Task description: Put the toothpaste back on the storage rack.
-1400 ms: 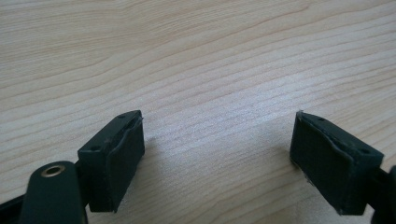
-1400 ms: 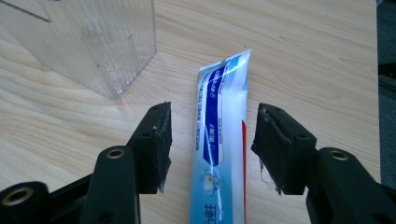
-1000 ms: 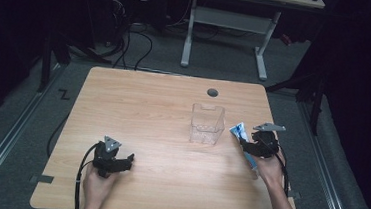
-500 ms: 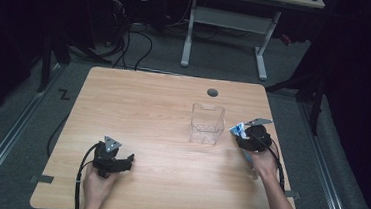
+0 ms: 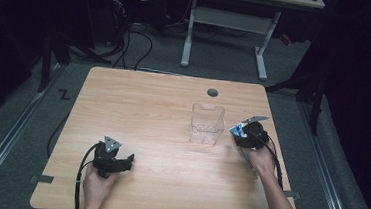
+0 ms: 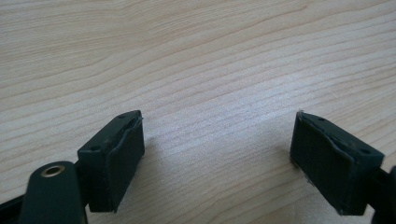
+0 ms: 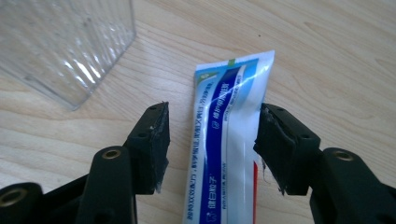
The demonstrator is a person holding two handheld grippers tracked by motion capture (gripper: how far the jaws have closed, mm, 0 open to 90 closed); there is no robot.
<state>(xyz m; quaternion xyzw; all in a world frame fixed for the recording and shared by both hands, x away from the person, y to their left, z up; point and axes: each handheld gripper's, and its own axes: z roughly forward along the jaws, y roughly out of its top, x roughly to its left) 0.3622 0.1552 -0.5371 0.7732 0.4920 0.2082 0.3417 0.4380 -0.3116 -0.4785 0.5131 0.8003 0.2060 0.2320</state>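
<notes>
Looking down from the high view: a wooden table carries a clear plastic container, standing upright right of centre, with the right gripper just beside it and the left gripper well apart near the table's front left.
Right gripper view adds: print and blue-and-white stripes on a toothpaste tube, plus the container's ribbed wall at upper left; the high view gives the tube only as a small blue-white patch.
Left gripper view adds: bare wood grain between its fingers.
Tube's place: between the right gripper's fingers, over the table, just beside the container.
Tube's long axis: along the fingers, flat crimped end pointing away from the hand.
Right fingers: spread, having just been opening; one finger touches the tube's edge, the other stands apart from it.
Left fingers: spread wide, nothing between them.
</notes>
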